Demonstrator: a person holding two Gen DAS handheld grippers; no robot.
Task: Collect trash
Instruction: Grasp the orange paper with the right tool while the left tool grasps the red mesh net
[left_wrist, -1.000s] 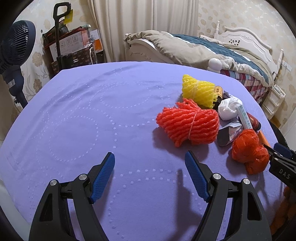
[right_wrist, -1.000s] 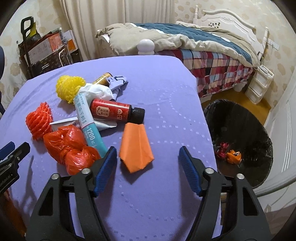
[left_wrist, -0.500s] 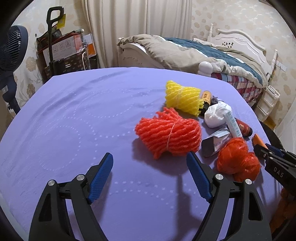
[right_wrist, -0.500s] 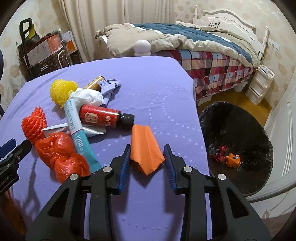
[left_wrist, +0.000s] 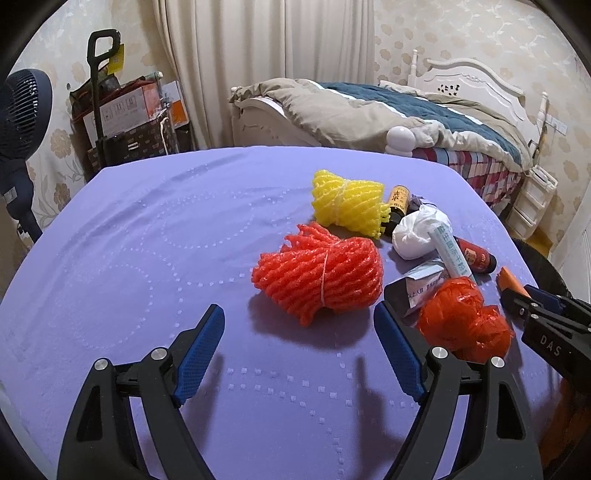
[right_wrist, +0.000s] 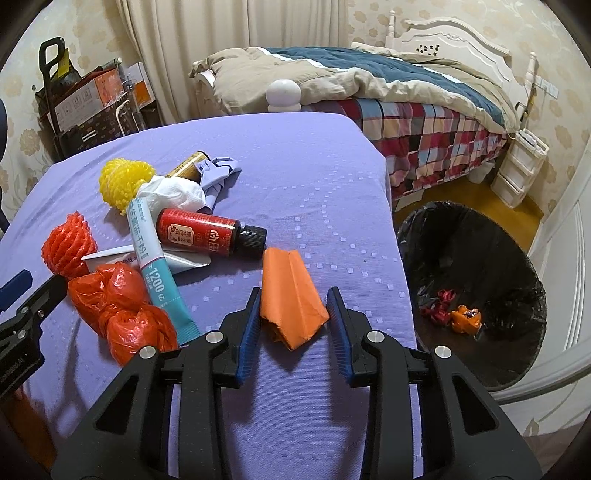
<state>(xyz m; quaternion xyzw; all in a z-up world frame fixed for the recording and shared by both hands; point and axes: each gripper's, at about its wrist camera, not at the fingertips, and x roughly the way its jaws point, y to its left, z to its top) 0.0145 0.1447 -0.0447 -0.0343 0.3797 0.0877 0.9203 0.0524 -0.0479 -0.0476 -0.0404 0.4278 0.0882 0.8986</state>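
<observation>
On the purple table (right_wrist: 303, 177) lies a folded orange paper (right_wrist: 291, 295), and my right gripper (right_wrist: 293, 291) is shut on its near end. My left gripper (left_wrist: 298, 314) is open just in front of a red foam net (left_wrist: 321, 273), which lies beyond its fingertips. Right of that net is a crumpled red plastic bag (left_wrist: 465, 325). Farther back are a yellow foam net (left_wrist: 347, 206), a white tissue wad (left_wrist: 413, 236), a teal tube (right_wrist: 151, 258) and a red bottle (right_wrist: 207, 232). The right gripper (left_wrist: 546, 314) shows at the edge of the left wrist view.
A black-lined trash bin (right_wrist: 443, 229) stands on the floor off the table's right edge, with a few scraps inside. A bed (right_wrist: 369, 85) lies behind the table. Boxes and a trolley (left_wrist: 122, 122) and a fan (left_wrist: 18, 122) stand at the far left.
The right gripper's jaws have closed around the orange paper. The left gripper has drawn closer to the red foam net, which now sits nearer the middle of its view.
</observation>
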